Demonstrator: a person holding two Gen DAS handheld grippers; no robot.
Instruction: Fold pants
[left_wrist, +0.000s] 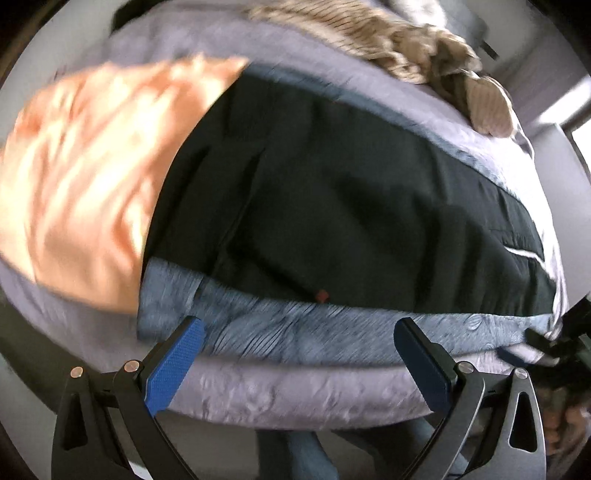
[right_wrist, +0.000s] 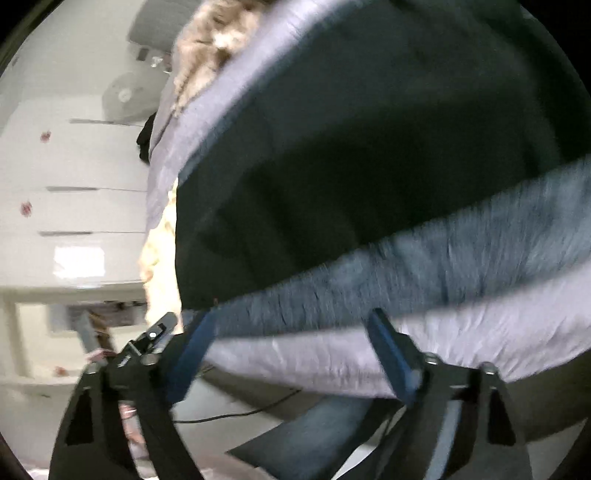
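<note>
Your left tool (left_wrist: 299, 328) hangs with its blue pads wide apart and empty, above the near edge of the bed (left_wrist: 280, 391). The dark pants (left_wrist: 332, 192) lie spread across a blue cloth (left_wrist: 295, 325), an orange garment (left_wrist: 88, 177) touching their left end.

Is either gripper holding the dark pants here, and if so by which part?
Nothing is held. The left gripper and right gripper both stand open above the bed edge, short of the dark pants.

Both wrist cameras looking steeply down from the bed's near edge (left_wrist: 295, 398), close in, sharing the dark pants (left_wrist: 332, 192), both frames blurring.
</note>
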